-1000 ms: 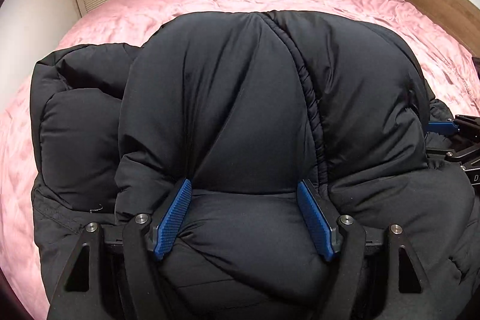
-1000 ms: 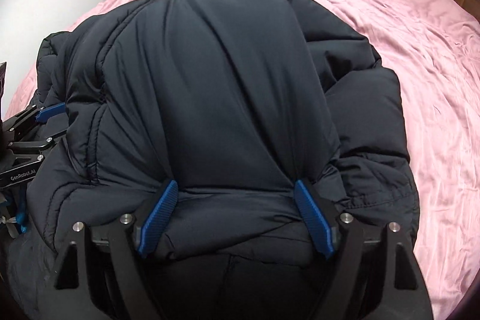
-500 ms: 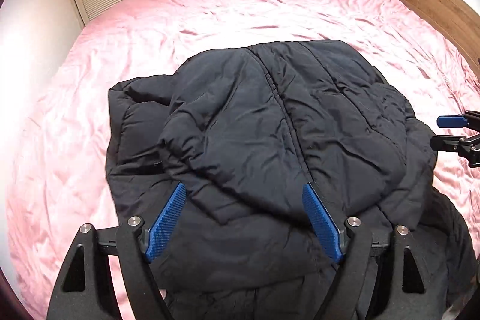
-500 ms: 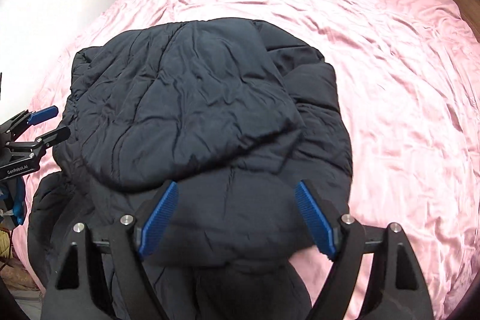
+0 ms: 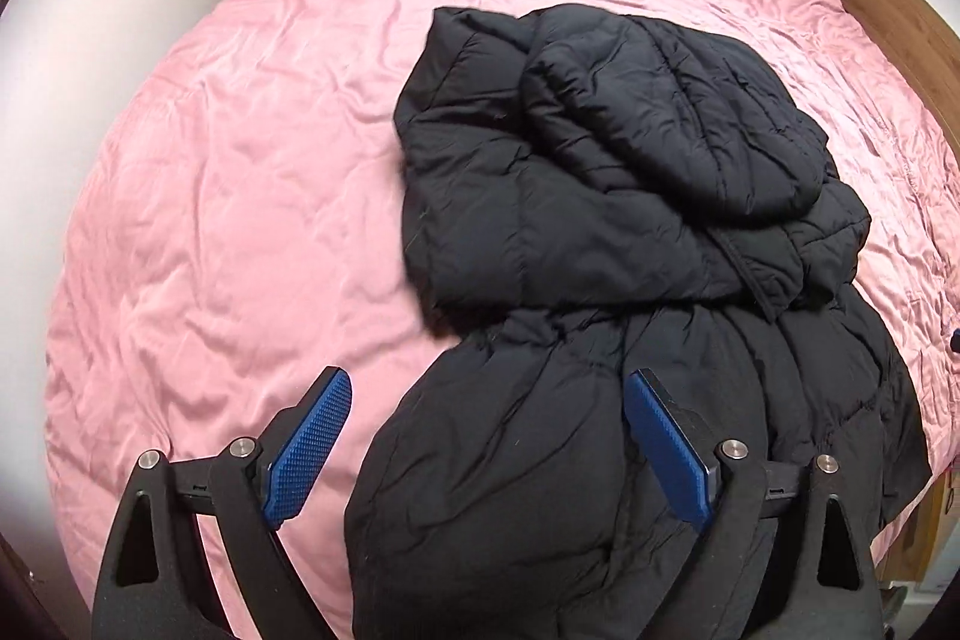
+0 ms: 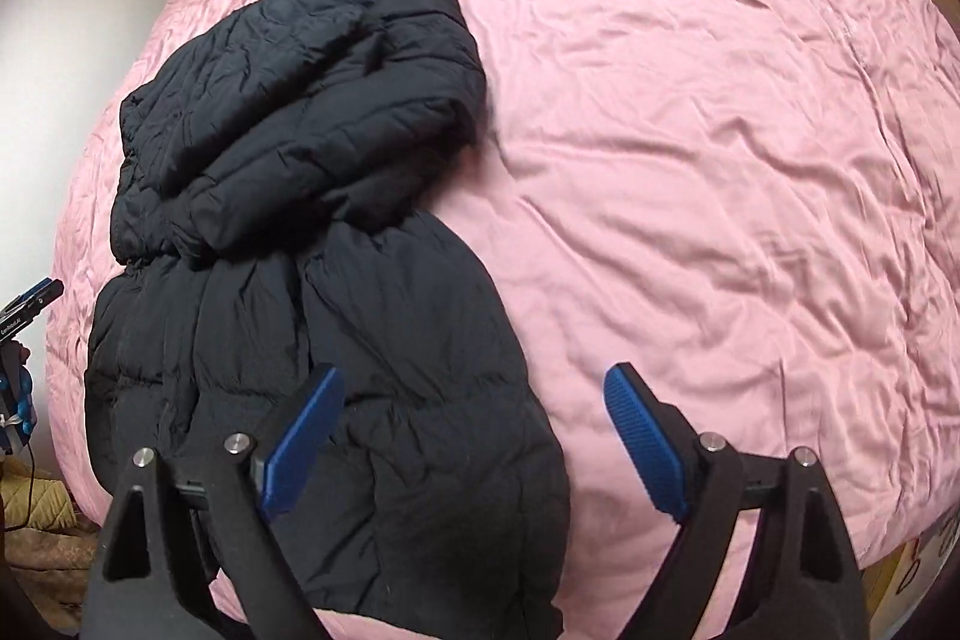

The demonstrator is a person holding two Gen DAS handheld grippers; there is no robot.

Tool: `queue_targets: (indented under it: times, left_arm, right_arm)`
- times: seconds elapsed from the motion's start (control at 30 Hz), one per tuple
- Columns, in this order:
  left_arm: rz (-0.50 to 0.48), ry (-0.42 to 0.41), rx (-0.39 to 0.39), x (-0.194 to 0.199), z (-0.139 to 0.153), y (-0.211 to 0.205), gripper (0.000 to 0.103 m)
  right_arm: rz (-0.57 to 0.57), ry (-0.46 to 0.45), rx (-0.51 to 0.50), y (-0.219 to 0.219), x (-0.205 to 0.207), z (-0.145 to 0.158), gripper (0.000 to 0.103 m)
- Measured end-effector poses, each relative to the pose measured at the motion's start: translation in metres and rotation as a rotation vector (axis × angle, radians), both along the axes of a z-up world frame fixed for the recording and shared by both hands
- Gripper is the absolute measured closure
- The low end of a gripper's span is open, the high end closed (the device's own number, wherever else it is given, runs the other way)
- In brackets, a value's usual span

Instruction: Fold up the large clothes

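The black puffer jacket (image 5: 630, 232) lies on the pink bed (image 5: 240, 160), its top part folded down. The left claw (image 5: 486, 436) and right claw (image 6: 474, 436) have just been opening wide and hold nothing. The jacket lies under both claws. I think one fold is done; next they must grab the bottom edge.

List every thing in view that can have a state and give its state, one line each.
Black puffer jacket: lying on the bed, upper part folded over onto itself, held by neither tool.
Pink bedspread: spread over the bed, wrinkled.
Left tool: open, above the jacket's near end, nothing between its pads; jaws have just been opening.
Right tool: open, above the jacket's edge and the bedspread, holding nothing; jaws have just been opening.
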State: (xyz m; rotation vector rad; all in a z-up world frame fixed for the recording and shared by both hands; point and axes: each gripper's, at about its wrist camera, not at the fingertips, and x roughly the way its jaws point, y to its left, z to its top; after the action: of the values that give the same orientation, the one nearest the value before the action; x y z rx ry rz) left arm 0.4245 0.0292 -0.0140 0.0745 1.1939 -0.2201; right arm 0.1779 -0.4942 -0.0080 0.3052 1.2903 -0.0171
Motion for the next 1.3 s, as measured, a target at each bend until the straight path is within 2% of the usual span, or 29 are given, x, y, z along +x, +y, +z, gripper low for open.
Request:
queue_targets:
  times: [0.13, 0.4, 0.5, 0.6, 0.7, 0.83, 0.93, 1.1, 1.3]
  left_arm:
    - [0.064, 0.086, -0.014, -0.020, -0.020, 0.036, 0.012]
    - [0.161, 0.228, -0.018, -0.066, -0.066, 0.087, 0.012]
    - [0.180, 0.283, -0.036, -0.083, -0.083, 0.100, 0.012]
    - [0.204, 0.331, -0.086, -0.099, -0.099, 0.110, 0.012]
    - [0.218, 0.386, -0.175, -0.113, -0.113, 0.112, 0.012]
    - [0.187, 0.449, -0.239, -0.128, -0.134, 0.100, 0.011]
    - [0.167, 0.488, -0.251, -0.139, -0.150, 0.091, 0.011]
    - [0.188, 0.524, -0.281, -0.154, -0.163, 0.089, 0.011]
    - [0.186, 0.530, -0.259, -0.178, -0.171, 0.082, 0.011]
  right_arm:
    - [-0.047, 0.086, 0.082, -0.008, -0.028, -0.028, 0.013]
    - [-0.090, 0.198, 0.147, -0.001, -0.053, -0.080, 0.013]
    - [-0.103, 0.240, 0.152, -0.002, -0.062, -0.096, 0.013]
    - [-0.136, 0.274, 0.189, -0.005, -0.073, -0.110, 0.013]
    - [-0.153, 0.303, 0.233, -0.004, -0.083, -0.122, 0.013]
    - [-0.151, 0.329, 0.255, 0.002, -0.089, -0.135, 0.012]
    - [-0.156, 0.336, 0.274, 0.004, -0.090, -0.143, 0.012]
    - [-0.137, 0.353, 0.308, 0.011, -0.094, -0.155, 0.011]
    - [-0.116, 0.366, 0.324, 0.025, -0.103, -0.167, 0.012]
